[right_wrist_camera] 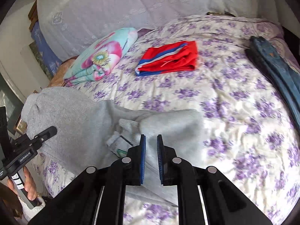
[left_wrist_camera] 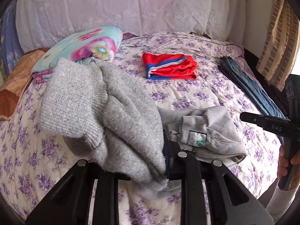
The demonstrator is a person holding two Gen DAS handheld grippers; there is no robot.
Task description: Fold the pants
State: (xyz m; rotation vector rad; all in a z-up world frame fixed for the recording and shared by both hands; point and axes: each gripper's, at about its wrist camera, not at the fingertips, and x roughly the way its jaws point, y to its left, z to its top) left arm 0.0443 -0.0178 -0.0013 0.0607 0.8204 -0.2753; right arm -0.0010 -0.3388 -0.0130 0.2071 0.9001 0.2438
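Left wrist view: your left gripper (left_wrist_camera: pixel 166 166) clenches the grey pants (left_wrist_camera: pixel 120 112) above the bed (left_wrist_camera: pixel 206 97); right gripper (right_wrist_camera: pixel 150 159) stands released over them. Lift evenly, align the legs.

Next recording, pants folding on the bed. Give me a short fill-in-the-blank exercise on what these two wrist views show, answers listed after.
1. The left gripper is shut on the ____ pants.
2. Between the right gripper pads lies grey fabric, with gaps showing, so it is ____.
3. The folded red shorts carry blue and ____ stripes.
4. The dark jeans lie along the bed's ____ edge in both views.

Missing words: grey; open; white; right
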